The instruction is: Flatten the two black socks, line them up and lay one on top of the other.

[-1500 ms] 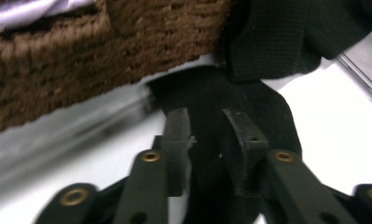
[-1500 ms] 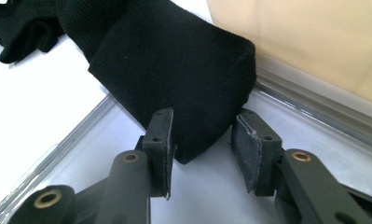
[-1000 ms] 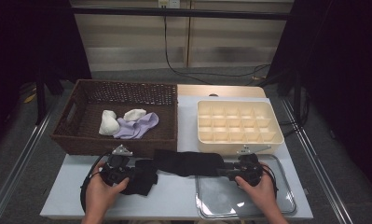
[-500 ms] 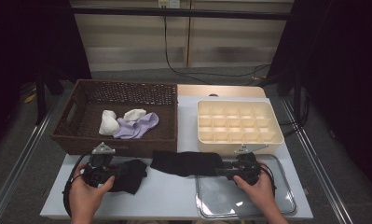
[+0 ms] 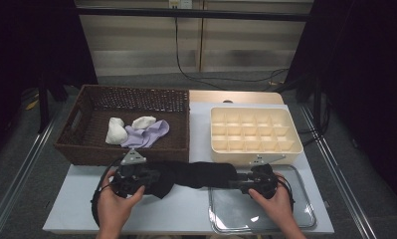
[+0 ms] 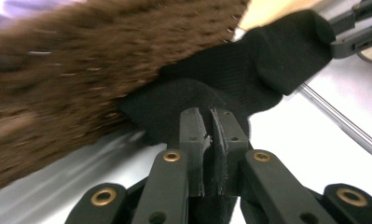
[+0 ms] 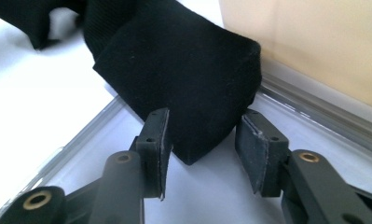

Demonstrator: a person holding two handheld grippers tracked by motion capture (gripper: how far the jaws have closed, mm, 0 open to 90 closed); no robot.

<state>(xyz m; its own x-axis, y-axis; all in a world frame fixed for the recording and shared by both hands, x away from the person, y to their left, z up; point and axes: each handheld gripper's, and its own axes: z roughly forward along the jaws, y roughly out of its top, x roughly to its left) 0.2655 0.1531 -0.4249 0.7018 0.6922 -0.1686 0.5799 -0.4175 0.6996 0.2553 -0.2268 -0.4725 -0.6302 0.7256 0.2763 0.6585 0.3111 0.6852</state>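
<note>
A long black sock [image 5: 201,174] lies stretched across the white table [image 5: 181,211] between my two grippers. My left gripper [image 5: 153,178] is shut on one end of it, just in front of the wicker basket [image 5: 81,152]. In the left gripper view the pads [image 6: 193,135] pinch a fold of the sock [image 6: 249,79]. My right gripper [image 5: 234,182] stands over the tray's left edge. In the right gripper view its jaws [image 7: 204,119] stand apart with the sock's other end [image 7: 183,79] lying between them, so it is open.
The brown basket holds two white socks [image 5: 115,131] and a lilac one [image 5: 148,135]. A cream box [image 5: 255,111] divided into several compartments stands behind the shiny tray [image 5: 285,219]. The right gripper [image 6: 356,28] shows far off in the left gripper view.
My left gripper swung out to the left with the sock's end, then came back right and slightly up, close to the basket's front. The right hand stayed put.
</note>
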